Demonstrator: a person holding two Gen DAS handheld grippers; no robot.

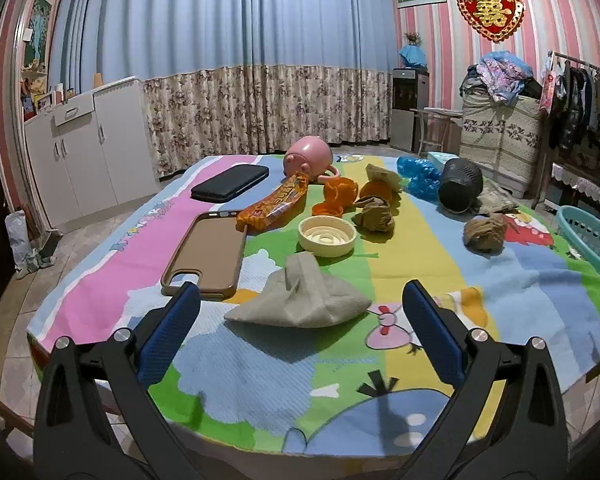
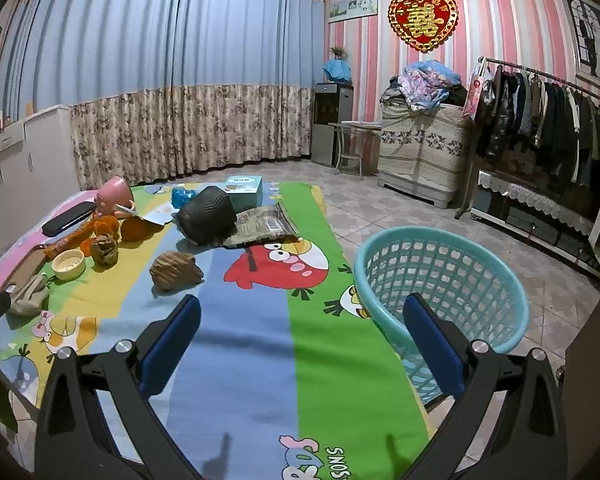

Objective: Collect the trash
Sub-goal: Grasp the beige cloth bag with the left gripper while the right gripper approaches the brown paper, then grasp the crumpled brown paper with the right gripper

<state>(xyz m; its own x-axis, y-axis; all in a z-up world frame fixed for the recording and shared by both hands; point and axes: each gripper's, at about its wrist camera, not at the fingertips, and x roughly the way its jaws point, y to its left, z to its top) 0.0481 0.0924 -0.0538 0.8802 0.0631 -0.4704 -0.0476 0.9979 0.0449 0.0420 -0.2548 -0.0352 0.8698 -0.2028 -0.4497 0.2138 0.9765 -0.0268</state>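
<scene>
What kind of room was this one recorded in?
Most likely a bedroom or living room in a home: full curtains across one wall, a clothes rack hung with coats, and a table under a cartoon cloth strewn with household clutter.

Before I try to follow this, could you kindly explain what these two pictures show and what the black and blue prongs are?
The prongs are handheld tongs, one per hand, each carrying a camera looking along its fingers. The left view shows the left tongs open over a crumpled grey tissue on a cartoon tablecloth. Beyond lie a brown phone case, a snack wrapper, a cream lid and paper wads. The right view shows the right tongs, also open and empty, beside a turquoise basket standing off the table's edge.
</scene>
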